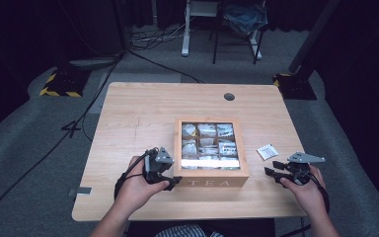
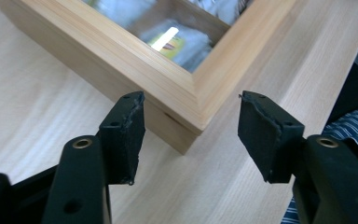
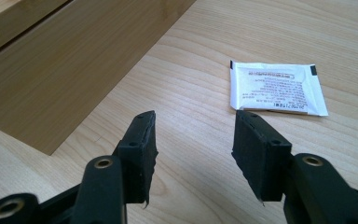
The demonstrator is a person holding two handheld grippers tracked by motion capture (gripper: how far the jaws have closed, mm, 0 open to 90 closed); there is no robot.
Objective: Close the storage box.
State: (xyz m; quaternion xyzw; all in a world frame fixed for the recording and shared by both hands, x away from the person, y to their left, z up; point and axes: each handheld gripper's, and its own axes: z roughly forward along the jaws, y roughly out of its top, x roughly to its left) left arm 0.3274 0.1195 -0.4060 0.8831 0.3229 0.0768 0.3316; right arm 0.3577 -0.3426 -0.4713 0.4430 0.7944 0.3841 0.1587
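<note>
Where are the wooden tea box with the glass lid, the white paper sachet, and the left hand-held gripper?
wooden tea box with the glass lid [image 1: 212,181], high view, front wall.
white paper sachet [image 3: 277,88], right gripper view, printed face.
left hand-held gripper [image 2: 191,128], left gripper view, between its open fingertips.

Bright overhead light on the counter [image 1: 143,113], dark surroundings; glare streaks the box lid [image 1: 208,163]; left gripper view's upper frame blurs.

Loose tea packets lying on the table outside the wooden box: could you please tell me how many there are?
1: a white rectangular paper tea packet on the light wooden table, right of the wooden tea box. Others fill the box compartments.
</note>
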